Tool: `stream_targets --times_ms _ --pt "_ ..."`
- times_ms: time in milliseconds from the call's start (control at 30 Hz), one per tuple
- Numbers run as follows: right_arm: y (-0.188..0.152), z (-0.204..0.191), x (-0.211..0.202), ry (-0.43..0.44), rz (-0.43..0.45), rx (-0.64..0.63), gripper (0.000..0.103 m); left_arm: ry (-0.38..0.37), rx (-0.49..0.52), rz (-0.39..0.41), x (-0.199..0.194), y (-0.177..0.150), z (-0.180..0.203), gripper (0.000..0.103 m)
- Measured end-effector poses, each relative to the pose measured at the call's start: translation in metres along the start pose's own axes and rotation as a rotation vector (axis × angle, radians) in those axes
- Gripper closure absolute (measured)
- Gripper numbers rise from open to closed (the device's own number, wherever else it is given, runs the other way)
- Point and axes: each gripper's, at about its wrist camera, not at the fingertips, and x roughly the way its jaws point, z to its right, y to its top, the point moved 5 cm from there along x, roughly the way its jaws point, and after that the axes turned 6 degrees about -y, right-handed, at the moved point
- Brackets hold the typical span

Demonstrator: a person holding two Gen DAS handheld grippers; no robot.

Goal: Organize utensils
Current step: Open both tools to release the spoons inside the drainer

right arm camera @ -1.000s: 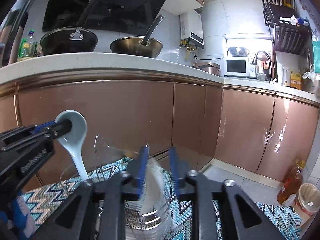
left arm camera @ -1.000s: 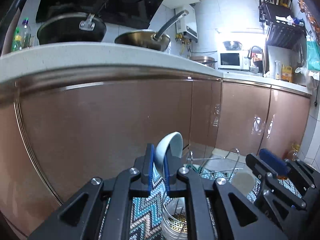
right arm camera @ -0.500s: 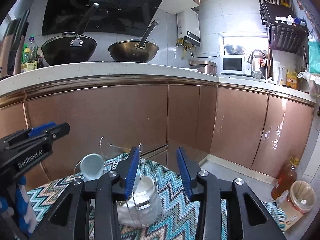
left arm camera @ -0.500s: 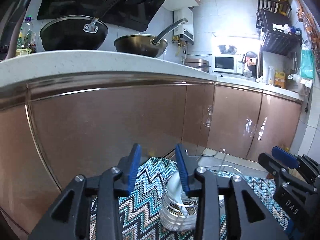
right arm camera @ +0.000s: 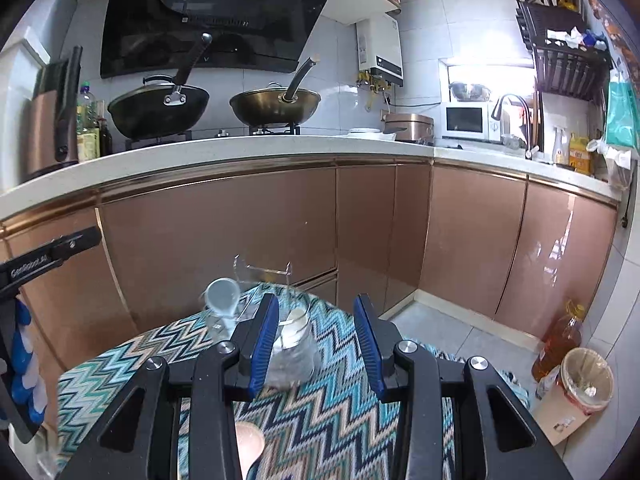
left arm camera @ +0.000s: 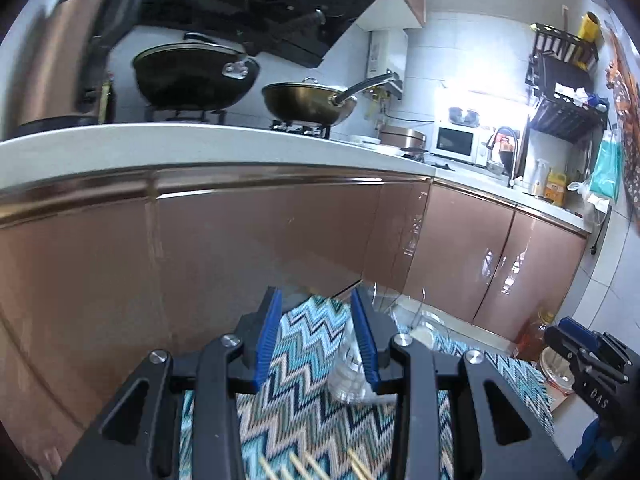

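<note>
My left gripper (left arm camera: 316, 336) is open over the zigzag cloth (left arm camera: 304, 400), nothing between its blue pads (left arm camera: 267, 340). A clear glass jar (left arm camera: 348, 372) shows partly behind its right finger. Several chopstick tips (left arm camera: 300, 468) lie at the bottom edge. My right gripper (right arm camera: 316, 340) is open too, and empty. Beyond it stands the glass jar (right arm camera: 294, 344) with a white spoon (right arm camera: 294, 326) inside. A light blue spoon (right arm camera: 222, 300) stands bowl-up in a clear holder left of the jar. The left gripper (right arm camera: 52, 256) is at the left edge, apart from the spoon.
A clear acrylic rack (right arm camera: 262, 270) stands at the cloth's far edge. Brown cabinet doors (right arm camera: 220, 240) rise close behind the table. An oil bottle (right arm camera: 560, 340) and a lined bin (right arm camera: 588, 376) stand on the floor at right. A pale spoon (right arm camera: 248, 448) lies under my right gripper.
The left gripper opened and let go of the light blue spoon, which now stands in the clear holder. Both grippers pulled back and upward from the jar.
</note>
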Motion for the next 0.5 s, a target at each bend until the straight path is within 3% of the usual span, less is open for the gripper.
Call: stream_targets --times_ms 100,200,400,500 --pt "-0.006 0.0 -0.016 0.002 -0.022 0.005 0.064 0.013 -0.034 -0.032 -0.025 -0.016 -0.004 0.067" --pt "-0.011 -0.002 -0.032 -0.008 -0.028 -0.008 0.056 0.046 -0.044 -0.054 -0.043 -0.034 -0.009 0.058" --pt "-0.02 -0.007 -0.063 -0.027 -0.042 -0.012 0.049 0.011 -0.078 -0.092 -0.069 -0.055 -0.012 0.058" --pt "-0.02 -0.008 -0.078 -0.023 -0.038 -0.008 0.04 -0.016 -0.084 -0.104 -0.082 -0.06 -0.011 0.058"
